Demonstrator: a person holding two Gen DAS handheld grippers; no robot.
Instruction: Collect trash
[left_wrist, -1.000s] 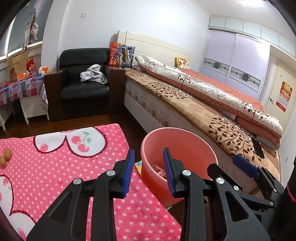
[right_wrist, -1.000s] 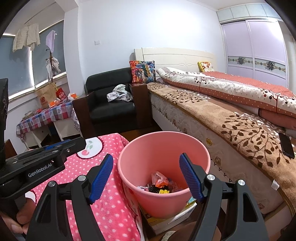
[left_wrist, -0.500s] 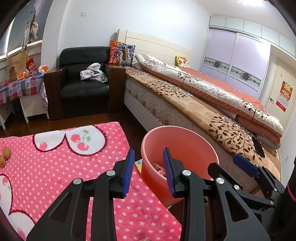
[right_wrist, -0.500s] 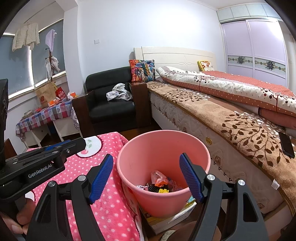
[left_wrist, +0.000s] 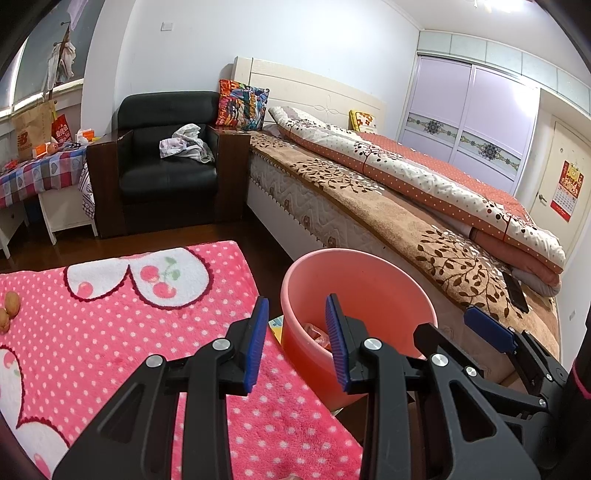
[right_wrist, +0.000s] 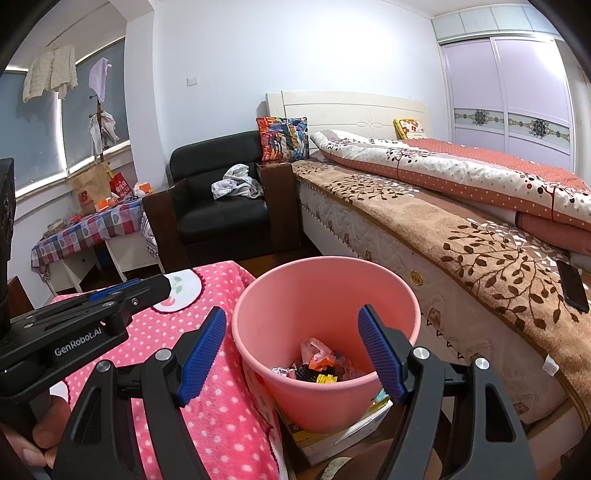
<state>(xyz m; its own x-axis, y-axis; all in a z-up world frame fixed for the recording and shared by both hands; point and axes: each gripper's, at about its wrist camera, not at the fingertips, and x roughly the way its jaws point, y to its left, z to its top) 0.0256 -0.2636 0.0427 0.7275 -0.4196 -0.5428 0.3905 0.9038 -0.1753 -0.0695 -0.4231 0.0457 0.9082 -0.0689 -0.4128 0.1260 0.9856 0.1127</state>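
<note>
A pink bin (right_wrist: 325, 332) stands between the pink dotted blanket (right_wrist: 221, 406) and the bed, resting on a white box (right_wrist: 343, 432). Crumpled wrappers (right_wrist: 317, 363) lie in its bottom. My right gripper (right_wrist: 291, 354) hovers just in front of the bin, jaws wide open and empty. My left gripper (left_wrist: 297, 345) is open with nothing between its blue pads, held over the blanket's (left_wrist: 110, 332) right edge beside the bin (left_wrist: 354, 306). The right gripper (left_wrist: 491, 332) shows at the lower right of the left wrist view. Two small brown round things (left_wrist: 9, 308) lie on the blanket at the far left.
A bed (left_wrist: 406, 199) with a brown cover and a rolled quilt runs along the right. A phone (right_wrist: 572, 286) lies on its edge. A black armchair (left_wrist: 166, 162) with a crumpled cloth stands behind. A cluttered checked table (left_wrist: 33, 173) is at the left.
</note>
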